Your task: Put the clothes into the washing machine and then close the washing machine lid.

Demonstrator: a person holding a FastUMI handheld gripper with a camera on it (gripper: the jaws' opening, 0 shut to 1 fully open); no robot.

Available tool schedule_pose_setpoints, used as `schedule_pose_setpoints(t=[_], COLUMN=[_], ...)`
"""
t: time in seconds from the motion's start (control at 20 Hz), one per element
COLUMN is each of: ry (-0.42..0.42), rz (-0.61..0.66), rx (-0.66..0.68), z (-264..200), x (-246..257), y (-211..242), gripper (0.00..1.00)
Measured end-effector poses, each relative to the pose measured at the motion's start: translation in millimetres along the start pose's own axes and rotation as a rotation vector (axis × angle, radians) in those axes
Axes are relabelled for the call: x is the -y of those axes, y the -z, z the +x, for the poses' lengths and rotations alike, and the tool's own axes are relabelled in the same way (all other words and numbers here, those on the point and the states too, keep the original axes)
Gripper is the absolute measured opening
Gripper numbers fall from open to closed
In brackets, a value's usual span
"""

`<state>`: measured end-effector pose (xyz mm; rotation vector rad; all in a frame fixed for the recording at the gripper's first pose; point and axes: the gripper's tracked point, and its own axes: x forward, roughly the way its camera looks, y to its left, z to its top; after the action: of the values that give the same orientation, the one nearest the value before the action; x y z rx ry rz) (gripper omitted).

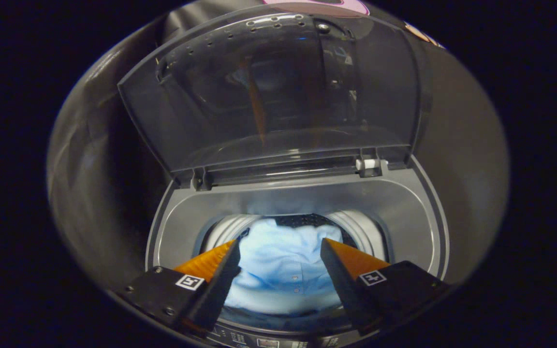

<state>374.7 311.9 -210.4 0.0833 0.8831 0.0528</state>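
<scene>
No legible text for you here. Each finger block of your hand-held gripper (281, 249) carries a small square black-and-white marker: a pattern, no words. Just beneath the fingers, the washing machine's control strip (264, 340) shows tiny printed marks, too small to read.

You see a pale blue shirt (283, 263) with small white buttons, a grey washing machine (418, 203), and its smoky translucent lid (278, 92).

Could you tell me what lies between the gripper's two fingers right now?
In the gripper view, the open gripper frames a light blue shirt lying in the washing machine drum.
</scene>
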Motion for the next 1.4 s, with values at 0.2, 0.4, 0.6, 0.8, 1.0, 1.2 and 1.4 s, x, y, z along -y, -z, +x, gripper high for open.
schedule_pose_setpoints(t=[0.2, 0.4, 0.6, 0.8, 1.0, 1.2, 1.4], ry=[0.027, 0.008, -0.030, -0.067, -0.048, -0.048, -0.041], rz=[0.006, 0.031, 0.051, 0.064, 0.018, 0.017, -0.013], rx=[0.002, 0.010, 0.026, 0.065, 0.137, 0.222, 0.334], z=[-4.2, -18.2, -40.5, -68.4, -96.1, -123.4, -138.2], x=[9.4, 8.0, -4.2, -19.2, -21.9, -36.6, -50.4], y=[-0.9, -5.5, -19.9, -41.0, -72.1, -105.8, -145.1], gripper=[0.98, 0.98, 0.98, 0.98, 0.98, 0.98, 0.98])
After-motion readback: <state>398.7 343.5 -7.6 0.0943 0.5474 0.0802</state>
